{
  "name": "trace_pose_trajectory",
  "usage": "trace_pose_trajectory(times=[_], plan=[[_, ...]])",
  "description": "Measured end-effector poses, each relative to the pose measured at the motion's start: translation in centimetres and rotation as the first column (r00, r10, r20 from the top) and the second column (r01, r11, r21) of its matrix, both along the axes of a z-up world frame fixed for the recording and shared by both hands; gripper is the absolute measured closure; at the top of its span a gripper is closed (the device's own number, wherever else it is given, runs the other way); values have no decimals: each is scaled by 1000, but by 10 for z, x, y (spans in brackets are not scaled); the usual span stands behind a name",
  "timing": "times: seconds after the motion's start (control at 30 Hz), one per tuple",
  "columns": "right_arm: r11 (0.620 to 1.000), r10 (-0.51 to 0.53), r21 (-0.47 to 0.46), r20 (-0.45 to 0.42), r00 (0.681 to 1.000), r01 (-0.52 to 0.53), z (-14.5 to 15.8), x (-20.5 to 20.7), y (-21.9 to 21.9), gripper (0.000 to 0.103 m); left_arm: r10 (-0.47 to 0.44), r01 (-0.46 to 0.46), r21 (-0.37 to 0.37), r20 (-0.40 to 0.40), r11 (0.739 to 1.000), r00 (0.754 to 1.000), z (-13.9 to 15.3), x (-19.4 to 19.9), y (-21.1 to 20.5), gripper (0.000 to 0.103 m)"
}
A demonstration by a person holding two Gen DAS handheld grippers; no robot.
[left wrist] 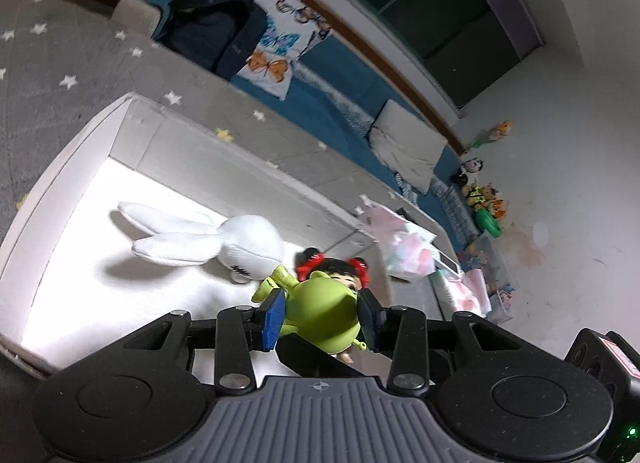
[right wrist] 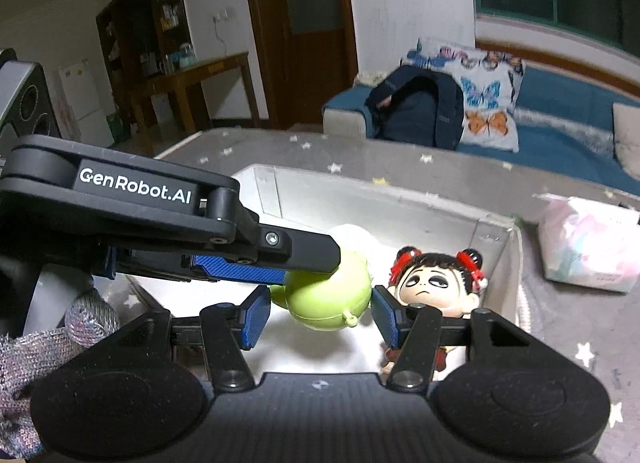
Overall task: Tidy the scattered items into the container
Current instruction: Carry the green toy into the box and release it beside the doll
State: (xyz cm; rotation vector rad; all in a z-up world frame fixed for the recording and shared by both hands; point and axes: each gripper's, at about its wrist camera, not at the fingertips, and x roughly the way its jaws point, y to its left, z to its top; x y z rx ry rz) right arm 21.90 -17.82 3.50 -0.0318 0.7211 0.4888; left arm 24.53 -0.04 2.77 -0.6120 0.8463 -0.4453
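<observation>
Pads (left wrist: 274, 315) of the left gripper (left wrist: 322, 317) are clamped on the green toy (left wrist: 320, 303), one on each flank of its round body. It hangs in the air over the floor of the white container (left wrist: 192, 143). The shell looks like smooth, hard, hollow plastic, so it is probably light and stiff but slippery. A squeeze across the widest part, as here, seems safest. The thin stubs and the loop sticking out of it would be poor places to pinch.

The right gripper (right wrist: 320, 317) stands part open and I see nothing pressed in it. The green toy shows between its fingers, well clear of one pad and close to the other. Whether it touches that pad is unclear.

Just past the fingertips is a doll (right wrist: 436, 287) with red hair bobbles. Its body is cut off by the right finger's linkage, so how it rests cannot be read. Farther out, a white plush rabbit (left wrist: 224, 241) lies on the container floor, soft and easy to take by the ears. The floor is washed out by glare, and both views are blurred at the edges.
</observation>
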Motion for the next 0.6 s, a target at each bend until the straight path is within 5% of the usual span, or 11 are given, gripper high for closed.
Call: trace_pose_trajectory(times=[0.6], plan=[[998, 11, -58, -122, 992, -18, -32, 36, 11, 53, 15, -13, 19, -116, 1000, 993, -32, 32, 3, 61]])
